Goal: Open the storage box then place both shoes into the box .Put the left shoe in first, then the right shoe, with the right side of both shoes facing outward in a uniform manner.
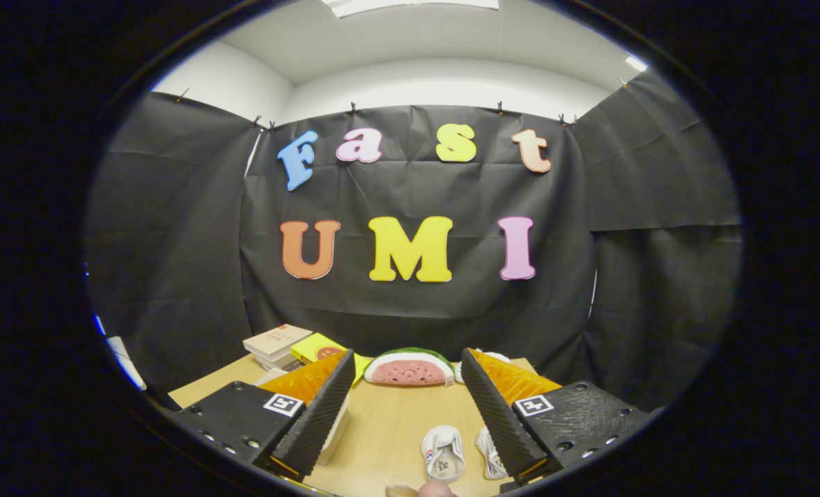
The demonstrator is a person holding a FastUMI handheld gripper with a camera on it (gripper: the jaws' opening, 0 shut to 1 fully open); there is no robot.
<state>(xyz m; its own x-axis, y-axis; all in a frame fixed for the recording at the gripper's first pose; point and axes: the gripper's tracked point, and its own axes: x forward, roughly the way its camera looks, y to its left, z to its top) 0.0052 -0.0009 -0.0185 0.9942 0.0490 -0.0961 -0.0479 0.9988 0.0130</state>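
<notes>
White shoes (443,452) lie on the wooden table (389,421) between the wide-apart, empty jaws; no writing legible.

Gripper (407,400) is held up level over the near side, fingers (320,414) spread wide apart, nothing gripped between them. Fingertips of a hand (424,490) poke in just below.

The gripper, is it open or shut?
Open. The gripper holds its fingers wide apart above the table, nothing between them but a small white shoe below.
</notes>
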